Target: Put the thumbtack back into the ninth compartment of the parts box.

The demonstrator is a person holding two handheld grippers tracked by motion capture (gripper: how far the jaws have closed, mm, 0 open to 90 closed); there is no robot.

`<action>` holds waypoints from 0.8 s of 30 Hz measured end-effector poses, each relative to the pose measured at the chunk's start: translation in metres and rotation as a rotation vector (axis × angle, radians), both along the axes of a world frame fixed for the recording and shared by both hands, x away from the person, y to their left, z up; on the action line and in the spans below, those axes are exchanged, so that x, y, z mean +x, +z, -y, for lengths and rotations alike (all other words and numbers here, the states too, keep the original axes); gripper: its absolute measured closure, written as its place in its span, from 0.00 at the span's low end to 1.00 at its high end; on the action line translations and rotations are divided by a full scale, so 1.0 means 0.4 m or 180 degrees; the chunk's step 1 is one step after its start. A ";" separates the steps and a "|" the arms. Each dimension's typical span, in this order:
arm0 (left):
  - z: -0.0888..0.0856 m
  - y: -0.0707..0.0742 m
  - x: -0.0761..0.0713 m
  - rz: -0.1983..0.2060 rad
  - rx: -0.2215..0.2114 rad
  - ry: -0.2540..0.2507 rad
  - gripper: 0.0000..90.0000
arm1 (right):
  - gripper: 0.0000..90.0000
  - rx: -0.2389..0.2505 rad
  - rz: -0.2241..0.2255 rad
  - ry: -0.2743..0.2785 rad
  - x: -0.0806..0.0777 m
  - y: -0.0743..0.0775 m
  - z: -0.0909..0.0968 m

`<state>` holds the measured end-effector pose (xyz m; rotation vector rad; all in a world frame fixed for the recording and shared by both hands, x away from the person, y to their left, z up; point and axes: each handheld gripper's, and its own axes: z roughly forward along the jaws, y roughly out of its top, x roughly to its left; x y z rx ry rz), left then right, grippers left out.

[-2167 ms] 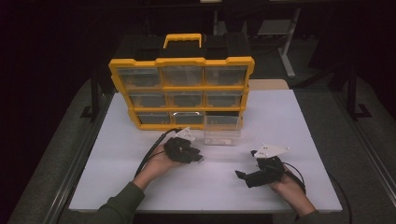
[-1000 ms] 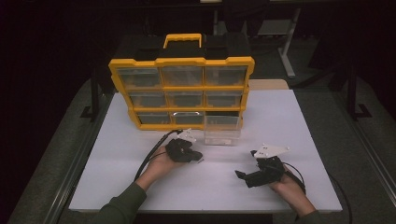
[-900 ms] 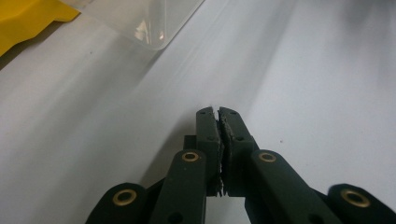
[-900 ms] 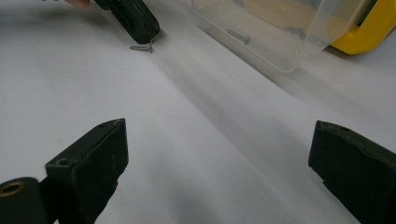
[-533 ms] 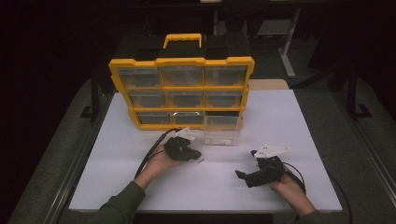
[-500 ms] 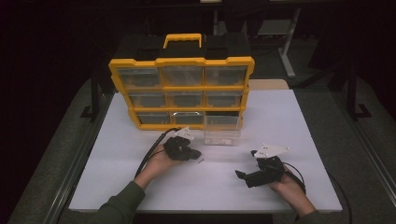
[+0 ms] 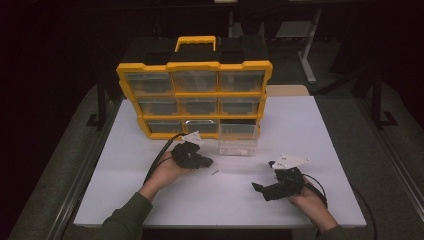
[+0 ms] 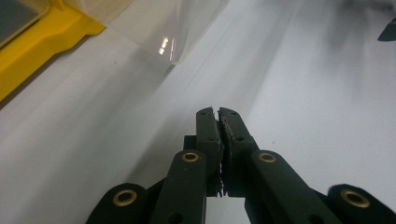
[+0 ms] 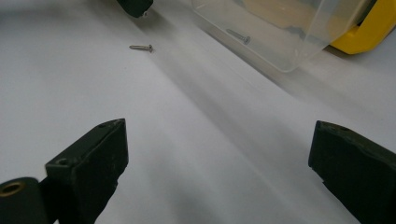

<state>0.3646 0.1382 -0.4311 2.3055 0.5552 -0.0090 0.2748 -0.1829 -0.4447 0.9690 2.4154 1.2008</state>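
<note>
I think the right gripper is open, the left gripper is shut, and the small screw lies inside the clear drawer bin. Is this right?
Nearly. The loose screw lies on the white table, outside the clear bin, as the right gripper view shows. Right gripper open, left gripper shut: both correct.

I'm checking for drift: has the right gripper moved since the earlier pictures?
No. The right gripper sits at the same spot relative to the clear drawer.

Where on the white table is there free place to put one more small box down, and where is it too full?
Free: the table left of the left gripper, the right part beside the yellow organizer, and the near strip between both hands. Crowded: the middle, where the clear drawer stands before the organizer and a loose screw lies near the left gripper. The right gripper lies front right.
</note>
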 end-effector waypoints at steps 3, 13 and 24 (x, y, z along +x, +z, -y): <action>0.000 0.010 0.000 -0.0008 -0.0012 -0.0007 0.97 | 0.04 0.0001 0.0003 0.0002 0.000 0.000 -0.001; -0.002 0.045 0.009 -0.0011 -0.0079 -0.0036 0.97 | 0.04 -0.0007 -0.0004 -0.0006 0.001 -0.001 0.000; 0.005 0.096 0.017 0.0067 -0.0103 -0.0072 0.97 | 0.04 -0.0003 -0.0010 -0.0013 0.001 -0.001 0.000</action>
